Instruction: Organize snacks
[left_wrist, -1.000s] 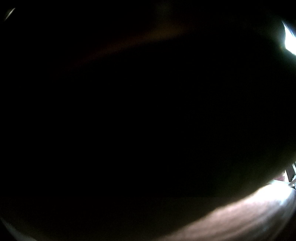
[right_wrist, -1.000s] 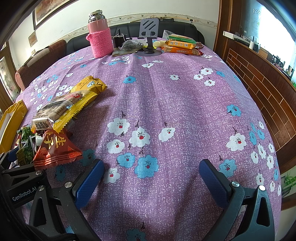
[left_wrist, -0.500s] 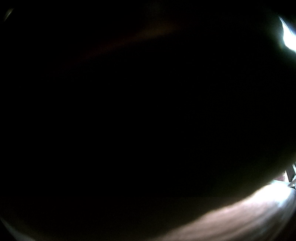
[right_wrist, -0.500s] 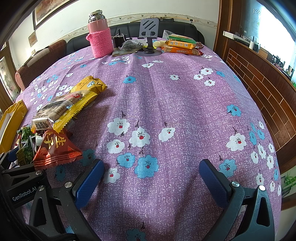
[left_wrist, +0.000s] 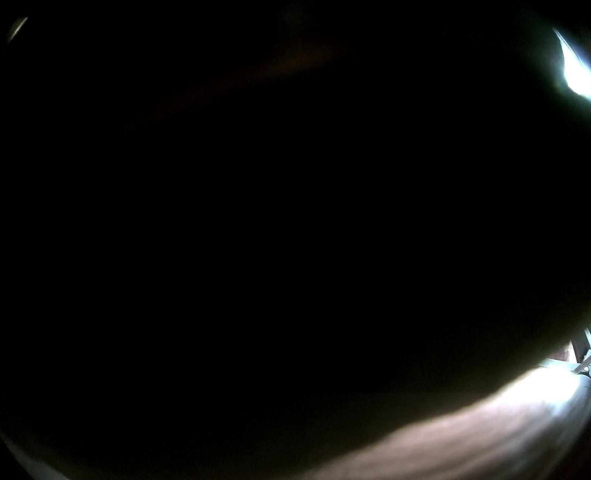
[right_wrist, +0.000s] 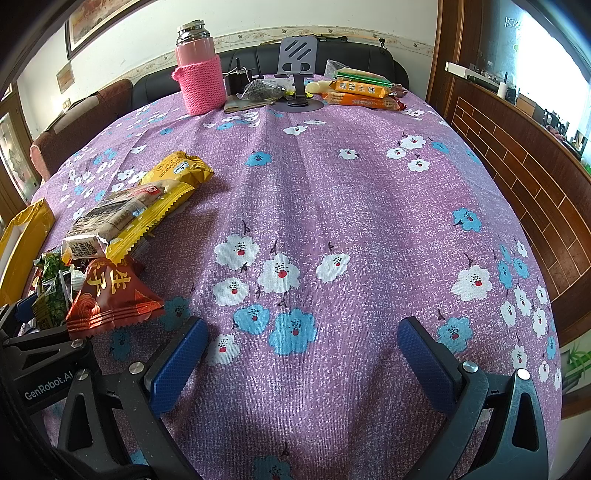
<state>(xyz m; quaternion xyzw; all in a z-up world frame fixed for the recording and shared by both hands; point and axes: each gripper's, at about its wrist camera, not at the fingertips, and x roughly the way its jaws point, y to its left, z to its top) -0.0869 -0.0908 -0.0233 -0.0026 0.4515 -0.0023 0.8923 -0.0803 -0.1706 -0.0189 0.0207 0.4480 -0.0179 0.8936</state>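
Snacks first: a heap of them sits at the left edge of the table. A red packet (right_wrist: 110, 299) with gold lettering lies nearest the camera, a long yellow wrapper (right_wrist: 155, 218) runs away from it with a brown biscuit pack (right_wrist: 110, 218) lying on top, and a yellow cracker bag (right_wrist: 181, 168) lies at the far end of that row. Green packets (right_wrist: 50, 288) are tucked in at the very left, beside a yellow bag (right_wrist: 22, 243) at the table's edge.

Across the table, at the far side, orange biscuit packs (right_wrist: 364, 94) lie stacked beside a grey phone stand (right_wrist: 297, 74), with a pink flask (right_wrist: 199, 77) in a knitted sleeve standing upright to the left of it.

The right gripper (right_wrist: 301, 354) hangs low over the purple flowered tablecloth (right_wrist: 351, 206), its blue pads spread wide, nothing between them, well clear of the snack heap.

The left wrist view is almost wholly black, something covering the lens; only slivers of light at the right edge. Whether the left tongs are apart or together, I cannot tell.
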